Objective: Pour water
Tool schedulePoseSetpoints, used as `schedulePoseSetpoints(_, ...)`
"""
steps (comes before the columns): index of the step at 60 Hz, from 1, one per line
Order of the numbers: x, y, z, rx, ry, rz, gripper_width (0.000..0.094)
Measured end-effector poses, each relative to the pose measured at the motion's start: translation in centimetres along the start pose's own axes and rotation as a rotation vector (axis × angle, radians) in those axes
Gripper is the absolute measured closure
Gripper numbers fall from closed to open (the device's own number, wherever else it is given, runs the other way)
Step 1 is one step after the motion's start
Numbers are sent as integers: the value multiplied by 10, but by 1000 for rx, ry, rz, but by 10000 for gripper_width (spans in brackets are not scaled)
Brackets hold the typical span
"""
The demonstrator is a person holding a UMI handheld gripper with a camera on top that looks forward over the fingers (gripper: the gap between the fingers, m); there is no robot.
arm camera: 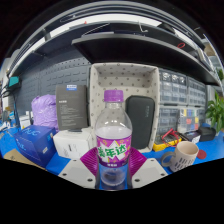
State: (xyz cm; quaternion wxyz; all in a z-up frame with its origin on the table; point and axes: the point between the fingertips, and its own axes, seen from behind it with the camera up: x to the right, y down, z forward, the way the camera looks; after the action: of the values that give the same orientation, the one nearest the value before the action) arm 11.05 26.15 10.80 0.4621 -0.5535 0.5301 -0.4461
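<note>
A clear plastic bottle (113,135) with a purple cap and a purple label stands upright between my gripper's fingers, held above the blue table (208,150). My gripper (113,162) is shut on the bottle, with both magenta pads (88,160) pressed against the label on either side. A white mug with a printed pattern (184,154) stands on the table ahead and to the right of the bottle.
A blue box (36,144) and a white box (72,143) sit to the left. A black box (71,106) and a purple bag (44,110) stand behind them. A black speaker (140,121) is behind the bottle. A green plant (215,112) and coloured items lie at the right.
</note>
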Motion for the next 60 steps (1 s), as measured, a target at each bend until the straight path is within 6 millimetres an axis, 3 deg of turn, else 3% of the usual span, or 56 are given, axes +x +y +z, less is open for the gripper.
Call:
schedulePoseSetpoints(12,1,2,-2,-24,5,22,572)
schedulePoseSetpoints(19,10,2,2,-61,12,117,571)
schedulePoseSetpoints(33,51,-9,-3,-101,15,538,572)
schedulePoseSetpoints(47,94,-11,0,-143,-8,1111,572)
schedulePoseSetpoints(60,103,-17,5,-222,-66,1473,573)
